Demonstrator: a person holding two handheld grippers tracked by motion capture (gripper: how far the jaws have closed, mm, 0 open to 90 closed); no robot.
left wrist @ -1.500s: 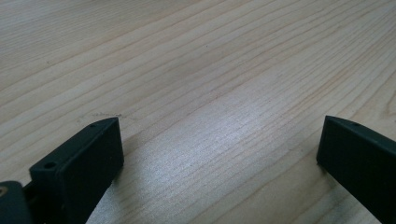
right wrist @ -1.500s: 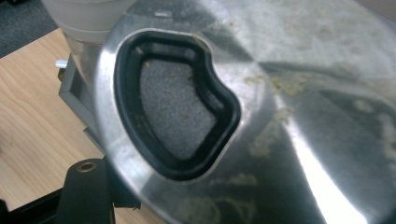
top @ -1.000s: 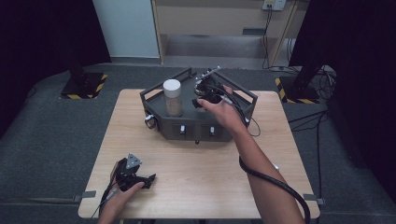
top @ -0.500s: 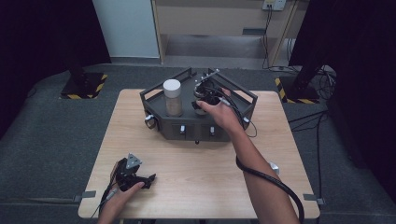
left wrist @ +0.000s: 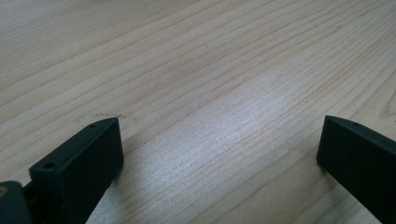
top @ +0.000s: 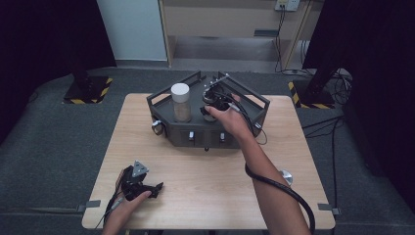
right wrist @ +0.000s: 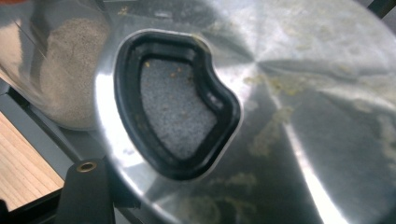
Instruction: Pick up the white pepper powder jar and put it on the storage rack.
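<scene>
right gripper [top: 215, 98] sits in the upper centre of the high view, held over the dark angular machine [top: 208, 129] on the far half of the table [top: 210, 171]. in the right gripper view one black jaw rises at the lower left of the frame; the other is out of frame, so whether the jaws are apart or together cannot be told. directly ahead of that jaw lies a steel lid [right wrist: 289, 112], smeared with pale residue, carrying a kidney-shaped opening [right wrist: 175, 105] edged by a black gasket, with grey granular material visible inside. at the upper left of the same view stands a clear jar [right wrist: 60, 70] of pale powder, just beside the lid. in the high view this jar [top: 180, 103] has a white cap and stands on the machine, left of the right gripper.

left gripper [top: 142, 183] rests low at the lower left of the high view, on bare wood. in the left gripper view its jaws stand wide apart, nothing between them.
</scene>
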